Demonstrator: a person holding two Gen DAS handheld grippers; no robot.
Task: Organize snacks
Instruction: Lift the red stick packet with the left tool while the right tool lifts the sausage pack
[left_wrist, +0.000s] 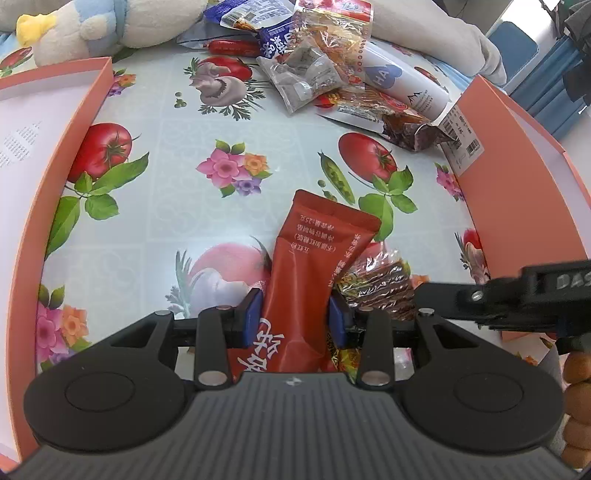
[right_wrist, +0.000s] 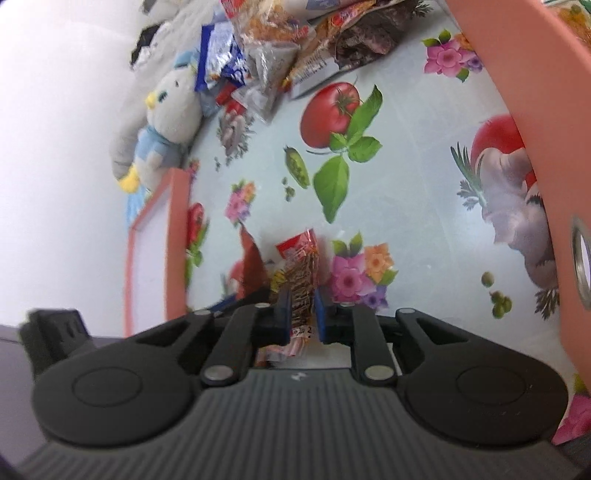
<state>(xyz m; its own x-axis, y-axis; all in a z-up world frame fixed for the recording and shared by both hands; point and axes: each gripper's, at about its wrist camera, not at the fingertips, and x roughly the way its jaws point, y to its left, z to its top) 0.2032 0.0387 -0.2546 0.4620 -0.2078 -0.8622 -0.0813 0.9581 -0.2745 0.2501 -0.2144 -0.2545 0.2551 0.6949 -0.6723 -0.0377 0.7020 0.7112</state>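
Your left gripper (left_wrist: 295, 317) is clamped on a red sachet (left_wrist: 310, 273), whose long axis runs away from you, its far end tilted slightly right over the flowered tablecloth (left_wrist: 155, 206). Just beside it on the right, your right gripper (right_wrist: 302, 314) pinches a clear-wrapped brown snack (right_wrist: 301, 277), also pointing forward; in the left wrist view that packet (left_wrist: 380, 284) sits touching the sachet's right edge, with the right gripper's black body (left_wrist: 517, 291) reaching in from the right.

An orange box (left_wrist: 55, 192) flanks the left side and a second orange box (left_wrist: 517, 192) the right. Only the right wrist view shows a metal eyelet (right_wrist: 580, 254) in the right box's wall.

At the far end lies a snack pile (left_wrist: 314, 62), with a white tube (left_wrist: 399, 85) leaning toward the right box. A plush toy (left_wrist: 74, 26) lies behind, far left.
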